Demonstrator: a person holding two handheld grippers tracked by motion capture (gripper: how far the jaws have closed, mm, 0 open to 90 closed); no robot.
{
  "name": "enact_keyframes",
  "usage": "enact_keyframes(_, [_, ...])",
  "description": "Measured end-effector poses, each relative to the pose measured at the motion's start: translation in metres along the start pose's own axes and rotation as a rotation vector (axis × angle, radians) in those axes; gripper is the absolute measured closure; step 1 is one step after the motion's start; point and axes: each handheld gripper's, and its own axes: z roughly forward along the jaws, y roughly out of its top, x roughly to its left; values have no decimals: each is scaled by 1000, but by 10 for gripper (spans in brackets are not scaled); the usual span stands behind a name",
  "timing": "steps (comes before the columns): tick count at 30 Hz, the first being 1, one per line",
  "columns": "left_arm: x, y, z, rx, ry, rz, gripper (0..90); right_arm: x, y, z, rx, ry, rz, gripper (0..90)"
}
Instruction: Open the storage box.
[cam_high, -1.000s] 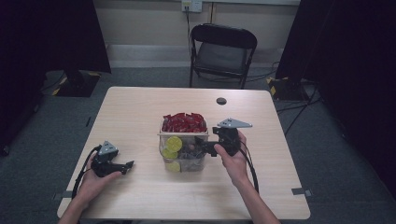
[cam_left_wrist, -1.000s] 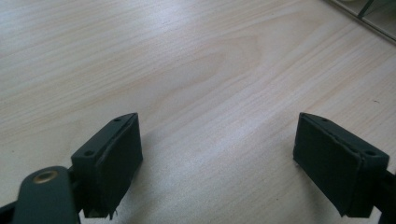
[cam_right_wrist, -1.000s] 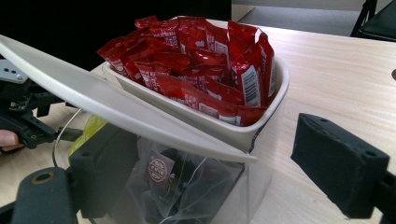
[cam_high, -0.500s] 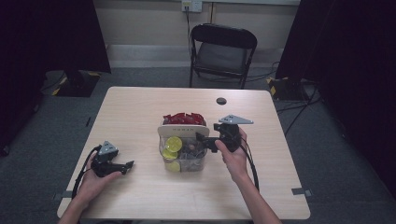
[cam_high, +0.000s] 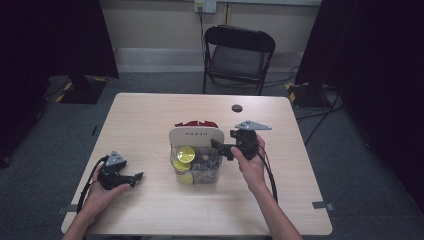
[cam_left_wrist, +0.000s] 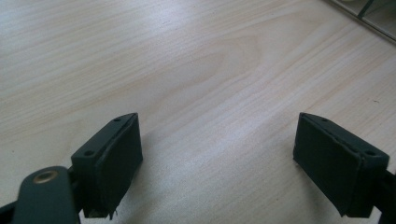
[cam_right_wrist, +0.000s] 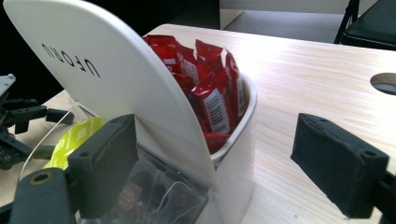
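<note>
A clear plastic box (cam_high: 215, 175) stands mid-table with its white hinged lid (cam_high: 196, 135) raised on edge. Red packets (cam_high: 196, 123) fill the far part, and yellow-topped cups (cam_high: 186, 153) lie in the near part. My right gripper (cam_high: 220, 149) is at the box's right side, open, pointing left. In the right gripper view the lid (cam_right_wrist: 107, 79) leans over the red packets (cam_right_wrist: 210, 93), its lower corner lies between the jaws of my right gripper (cam_right_wrist: 219, 163), and one jaw is against the clear wall. My left gripper (cam_high: 136, 178) rests open on the table at the near left, its jaws (cam_left_wrist: 217, 158) holding nothing.
A round cable hole (cam_high: 237, 108) sits in the tabletop behind the box. A black folding chair (cam_high: 239, 55) stands beyond the far edge. The light wooden table (cam_left_wrist: 187, 70) spreads bare around the left gripper. Cables trail from both grippers toward the near edge.
The white lid has swung up from out of sight to standing on edge, now hiding part of the red packets. The right gripper has shifted slightly; the left hand has stayed put.
</note>
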Motion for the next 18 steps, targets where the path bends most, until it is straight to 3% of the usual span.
enact_keyframes(7, [1,0,0,2,-5,4,150,-5,0,0,6,-24,9,138])
enact_keyframes(18, [-1,0,-2,-1,7,-1,177,-10,-5,-2,2,-24,17,141])
